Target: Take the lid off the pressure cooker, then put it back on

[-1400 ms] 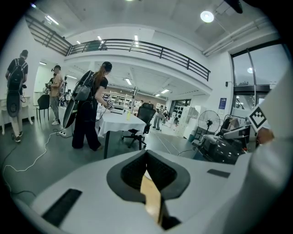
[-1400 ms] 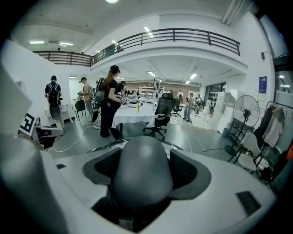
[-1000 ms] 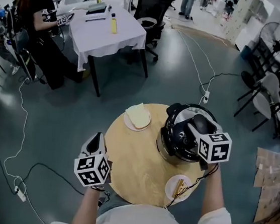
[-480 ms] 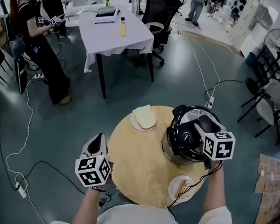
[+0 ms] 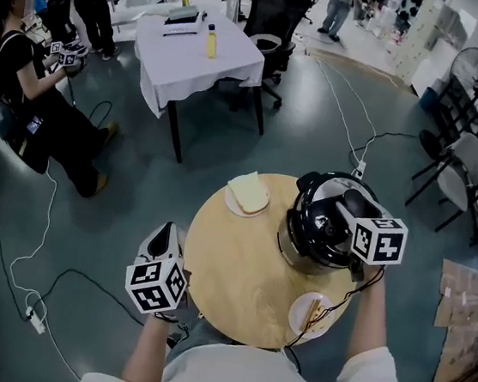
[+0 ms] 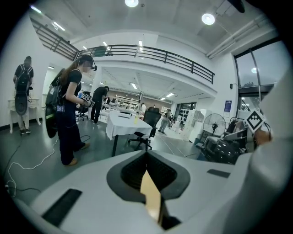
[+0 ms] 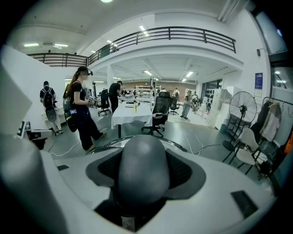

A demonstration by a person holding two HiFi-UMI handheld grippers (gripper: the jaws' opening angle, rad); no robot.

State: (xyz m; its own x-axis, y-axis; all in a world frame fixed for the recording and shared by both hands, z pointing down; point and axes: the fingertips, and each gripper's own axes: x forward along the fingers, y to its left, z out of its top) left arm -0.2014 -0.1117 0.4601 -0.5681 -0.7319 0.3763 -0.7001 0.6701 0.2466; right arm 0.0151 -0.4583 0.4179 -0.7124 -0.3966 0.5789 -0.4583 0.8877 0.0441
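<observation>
The black pressure cooker [image 5: 309, 238] stands on the right side of a round wooden table [image 5: 238, 272], with its lid on. My right gripper [image 5: 342, 217] reaches over the lid. Its jaws have just been closing, and they are now shut on the lid's grey handle [image 7: 143, 167], which fills the gap between them in the right gripper view [image 7: 143, 183]. My left gripper [image 5: 164, 239] hovers off the table's left edge, shut and holding nothing. In the left gripper view [image 6: 149, 180] only a thin tan sliver shows between its jaws, and the cooker [image 6: 224, 150] lies off to the right.
A plate with a pale slice [image 5: 247, 195] sits at the table's far side, and a small plate [image 5: 310, 314] at its near right. A cable [image 5: 356, 291] hangs off the cooker. Beyond are a white-clothed table [image 5: 205, 56], an office chair [image 5: 274, 13], a fan [image 5: 471, 72] and people [image 5: 26, 91].
My right gripper stays on the lid's handle and the cooker has not moved. My left gripper has drifted slightly beside the table. The people in the background have moved left.
</observation>
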